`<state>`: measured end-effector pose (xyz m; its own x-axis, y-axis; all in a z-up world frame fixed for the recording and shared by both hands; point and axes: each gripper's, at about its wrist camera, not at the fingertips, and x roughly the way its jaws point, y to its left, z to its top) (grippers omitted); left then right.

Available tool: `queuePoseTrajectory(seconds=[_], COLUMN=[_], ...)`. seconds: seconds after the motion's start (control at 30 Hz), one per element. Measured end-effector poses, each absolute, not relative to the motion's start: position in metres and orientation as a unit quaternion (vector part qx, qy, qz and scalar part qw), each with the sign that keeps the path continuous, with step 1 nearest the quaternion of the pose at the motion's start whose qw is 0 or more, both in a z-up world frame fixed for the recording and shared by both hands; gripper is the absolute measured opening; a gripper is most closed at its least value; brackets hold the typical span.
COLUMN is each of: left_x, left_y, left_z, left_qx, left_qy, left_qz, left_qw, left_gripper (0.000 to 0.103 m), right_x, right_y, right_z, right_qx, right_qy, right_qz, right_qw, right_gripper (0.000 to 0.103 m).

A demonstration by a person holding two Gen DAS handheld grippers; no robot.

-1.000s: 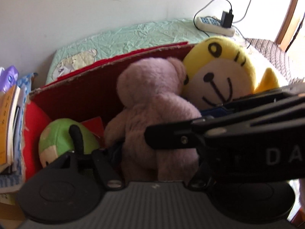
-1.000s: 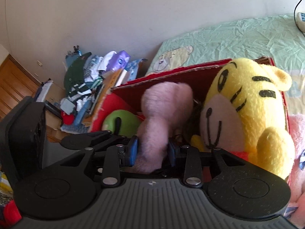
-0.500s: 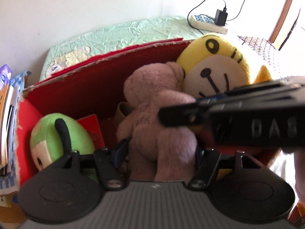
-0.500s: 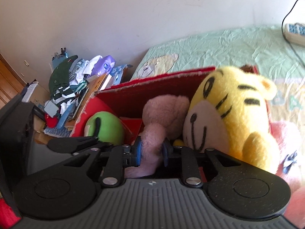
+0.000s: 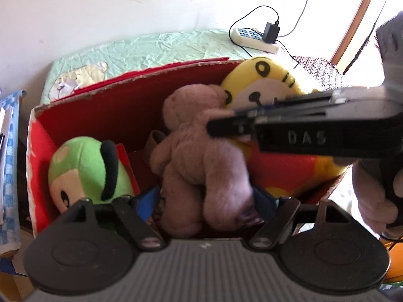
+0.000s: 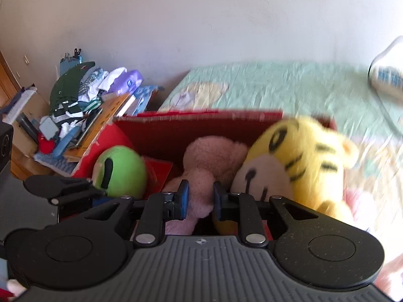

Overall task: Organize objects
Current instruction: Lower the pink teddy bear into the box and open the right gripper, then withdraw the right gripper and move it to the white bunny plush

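A red cardboard box holds a pink teddy bear, a yellow tiger plush and a green plush. My left gripper is open, its fingers on either side of the bear's lower body. My right gripper is shut on the bear's arm inside the box; its black body crosses the left wrist view. The tiger and the green plush flank the bear in the right wrist view.
The box sits on a bed with a pale green sheet. A power strip with a plugged-in adapter lies on the bed by the wall. A pile of books, clothes and clutter stands left of the box.
Both grippers have drawn back and up, so more of the box shows. The right gripper stays clamped on the bear's arm, and the bear has risen a little.
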<state>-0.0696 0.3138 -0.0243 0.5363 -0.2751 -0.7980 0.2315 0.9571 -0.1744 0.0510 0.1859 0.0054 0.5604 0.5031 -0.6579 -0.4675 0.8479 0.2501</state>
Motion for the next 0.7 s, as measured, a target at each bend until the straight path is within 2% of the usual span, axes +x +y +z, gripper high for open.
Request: queuePoseTrajectory(seconds=[0.07, 0.27, 0.5, 0.7], left_x=[-0.070, -0.068, -0.066, -0.070], left_y=[0.313, 0.307, 0.308, 0.299], left_z=[-0.024, -0.025, -0.026, -0.019], left_qx=[-0.030, -0.018, -0.041, 0.004], left_qy=[0.458, 0.464, 0.468, 0.458], left_qz=[-0.152, -0.158, -0.183, -0.174], left_qw=[0.876, 0.871, 0.864, 0.872], left_gripper=[0.080, 0.080, 0.079, 0.083], right_x=[0.048, 0.052, 0.043, 0.060], right_y=[0.187, 0.186, 0.168, 0.176], right_z=[0.015, 0.008, 0.026, 0.008], right_qx=[-0.001, -0.058, 0.057, 0.150], right_qy=[0.361, 0.373, 0.348, 0.430], right_qz=[0.275, 0.287, 0.312, 0.345], right_qw=[0.891, 0.880, 0.882, 0.821], right_gripper=[0.019, 0.020, 0.024, 0.024])
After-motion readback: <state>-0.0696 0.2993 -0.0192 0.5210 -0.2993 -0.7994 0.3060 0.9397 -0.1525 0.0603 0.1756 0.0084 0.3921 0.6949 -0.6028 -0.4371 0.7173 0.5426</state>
